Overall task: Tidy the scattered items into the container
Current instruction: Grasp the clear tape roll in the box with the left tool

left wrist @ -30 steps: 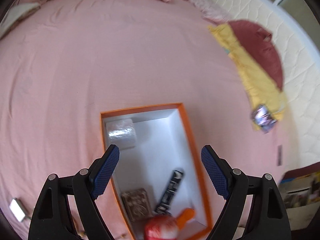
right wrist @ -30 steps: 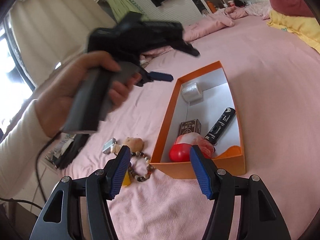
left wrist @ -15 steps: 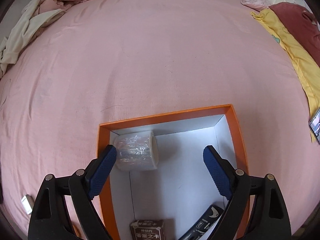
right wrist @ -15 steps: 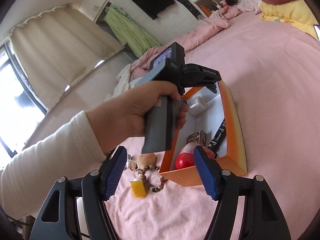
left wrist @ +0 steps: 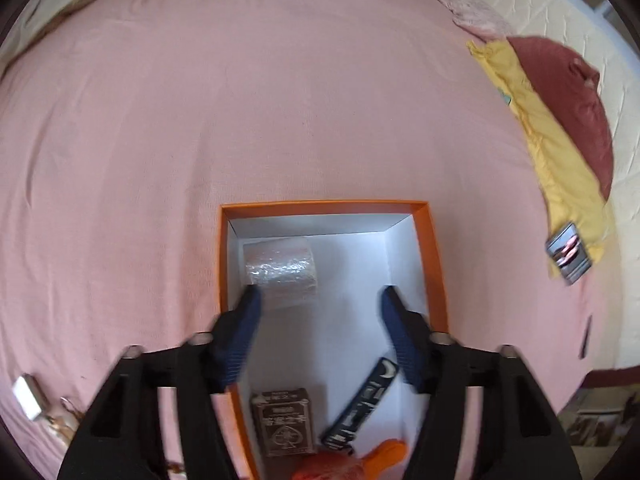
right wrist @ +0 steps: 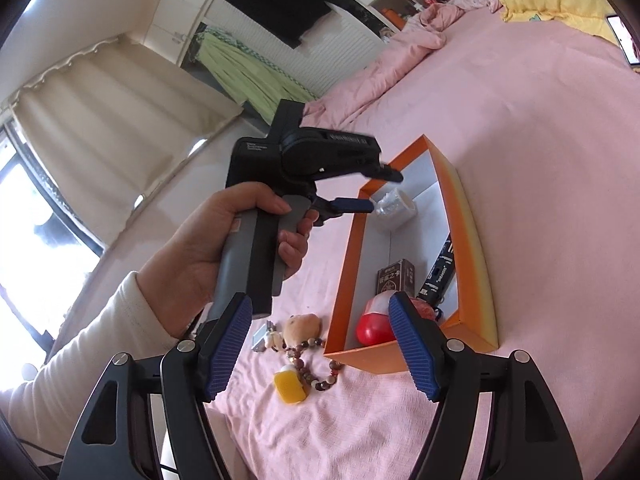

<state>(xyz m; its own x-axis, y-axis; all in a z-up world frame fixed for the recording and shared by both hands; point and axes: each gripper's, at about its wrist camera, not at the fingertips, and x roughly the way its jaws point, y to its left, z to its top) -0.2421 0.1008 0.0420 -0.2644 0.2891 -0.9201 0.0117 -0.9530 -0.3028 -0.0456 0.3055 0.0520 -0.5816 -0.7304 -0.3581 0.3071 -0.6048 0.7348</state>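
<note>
Back over the orange box swings the left hand-held gripper, jaws closing with nothing between them, one fingertip by the clear tape roll at the far end. On the pink bed, right hand-held gripper open and empty; bead bracelet and yellow charm lie outside the box's near corner.
</note>
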